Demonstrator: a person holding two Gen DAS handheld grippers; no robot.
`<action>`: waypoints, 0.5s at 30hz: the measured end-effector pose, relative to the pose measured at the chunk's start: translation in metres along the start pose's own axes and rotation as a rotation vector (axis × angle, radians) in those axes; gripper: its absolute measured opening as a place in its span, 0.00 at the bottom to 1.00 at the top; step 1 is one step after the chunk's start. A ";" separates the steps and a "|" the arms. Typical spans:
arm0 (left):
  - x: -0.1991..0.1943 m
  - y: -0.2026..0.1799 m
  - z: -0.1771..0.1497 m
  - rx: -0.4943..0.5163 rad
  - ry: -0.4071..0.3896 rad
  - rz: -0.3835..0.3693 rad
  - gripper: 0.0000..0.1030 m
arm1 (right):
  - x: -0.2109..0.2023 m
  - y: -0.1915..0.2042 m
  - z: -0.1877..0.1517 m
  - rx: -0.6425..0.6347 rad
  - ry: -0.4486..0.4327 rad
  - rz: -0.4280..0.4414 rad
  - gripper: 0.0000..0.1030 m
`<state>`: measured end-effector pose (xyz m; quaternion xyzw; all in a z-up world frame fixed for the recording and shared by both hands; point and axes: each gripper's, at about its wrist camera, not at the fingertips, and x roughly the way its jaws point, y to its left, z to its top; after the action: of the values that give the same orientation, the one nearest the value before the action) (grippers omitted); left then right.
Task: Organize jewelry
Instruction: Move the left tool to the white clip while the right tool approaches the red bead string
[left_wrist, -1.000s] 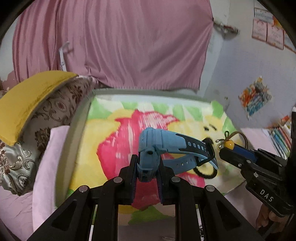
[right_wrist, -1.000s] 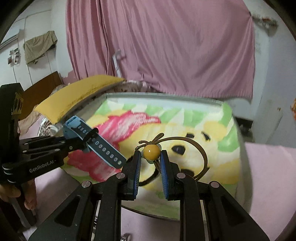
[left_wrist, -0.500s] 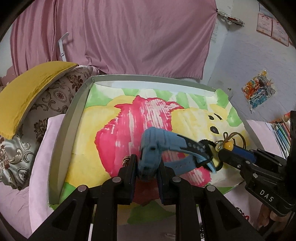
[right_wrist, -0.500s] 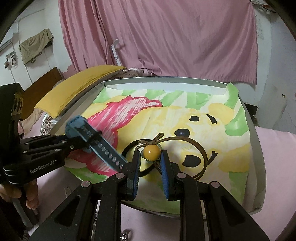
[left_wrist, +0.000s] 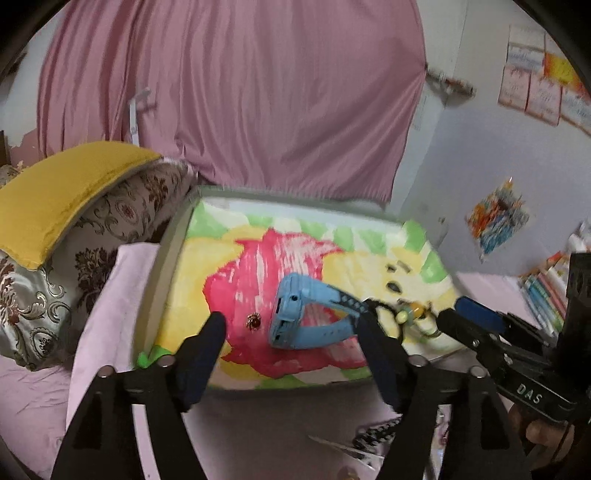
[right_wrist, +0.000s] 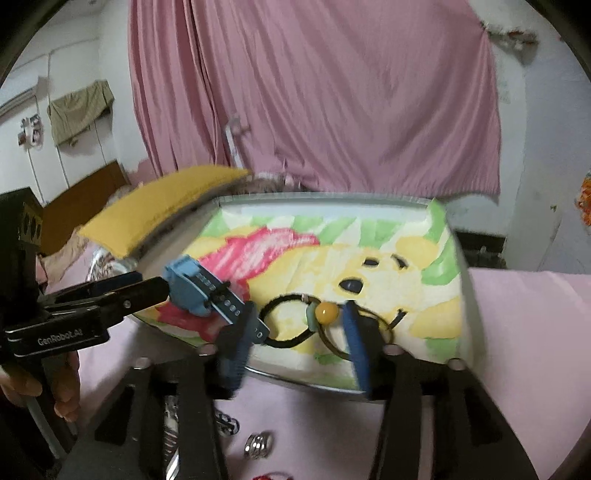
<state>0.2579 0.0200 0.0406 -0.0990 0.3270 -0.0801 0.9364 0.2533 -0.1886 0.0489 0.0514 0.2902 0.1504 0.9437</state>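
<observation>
Tray, lined with a painted bear picture, on pink bedding.

Watch, blue: lying on the tray's red patch, clear of my left claw, whose jaws are opening with nothing pinched.

Hair tie, black loop with orange bead: on the tray beside the watch strap, free of my right claw, jaws likewise opening.

Small red brooch: just left of the watch.

Ring: on the bedding below the tray.

A: what's everything sitting on?
B: a bed with a pink sheet. A tray with a cartoon bear print lies on it, pillows beside, some silver rings loose on the sheet.
</observation>
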 end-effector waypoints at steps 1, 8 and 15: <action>-0.006 0.000 -0.001 -0.005 -0.025 0.000 0.78 | -0.008 0.000 -0.001 -0.001 -0.028 -0.006 0.57; -0.048 -0.005 -0.014 -0.016 -0.184 -0.003 0.98 | -0.062 0.006 -0.012 -0.028 -0.187 -0.055 0.86; -0.078 -0.013 -0.038 0.034 -0.260 0.003 0.99 | -0.104 0.017 -0.034 -0.108 -0.289 -0.101 0.97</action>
<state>0.1729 0.0186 0.0610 -0.0921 0.2018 -0.0706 0.9725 0.1482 -0.2044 0.0798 0.0071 0.1453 0.1094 0.9833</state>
